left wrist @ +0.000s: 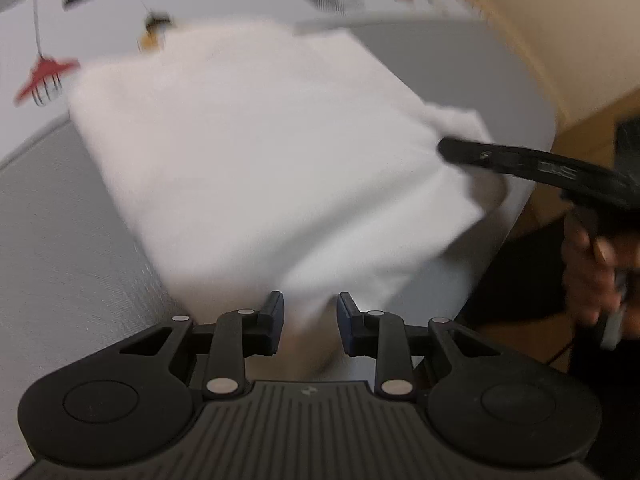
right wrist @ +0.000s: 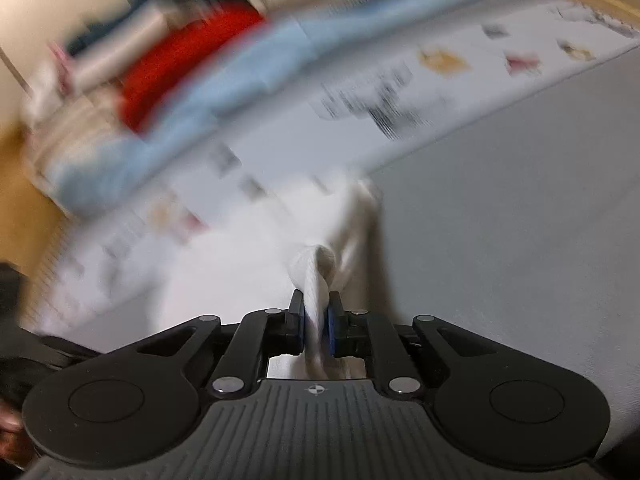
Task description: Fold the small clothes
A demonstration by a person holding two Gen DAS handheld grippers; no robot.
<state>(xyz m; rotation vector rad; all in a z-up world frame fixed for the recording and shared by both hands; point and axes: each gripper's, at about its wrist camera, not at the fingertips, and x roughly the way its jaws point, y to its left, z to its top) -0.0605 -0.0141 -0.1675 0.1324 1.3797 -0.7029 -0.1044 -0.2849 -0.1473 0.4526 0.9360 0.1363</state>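
Observation:
A white garment (left wrist: 256,152) lies folded on the grey table (left wrist: 60,240). My left gripper (left wrist: 310,312) is open at its near edge, with cloth between the fingers. My right gripper (right wrist: 316,316) is shut on a bunched edge of the white garment (right wrist: 320,280) and holds it off the table. In the left wrist view the right gripper (left wrist: 448,148) shows as a dark finger at the garment's right corner. Both views are blurred by motion.
A white printed cloth (left wrist: 80,20) with red and black figures covers the far part of the table; it also shows in the right wrist view (right wrist: 400,92). Light blue (right wrist: 200,100) and red (right wrist: 180,60) items lie beyond it. The table's right edge (left wrist: 520,200) drops to a wood floor.

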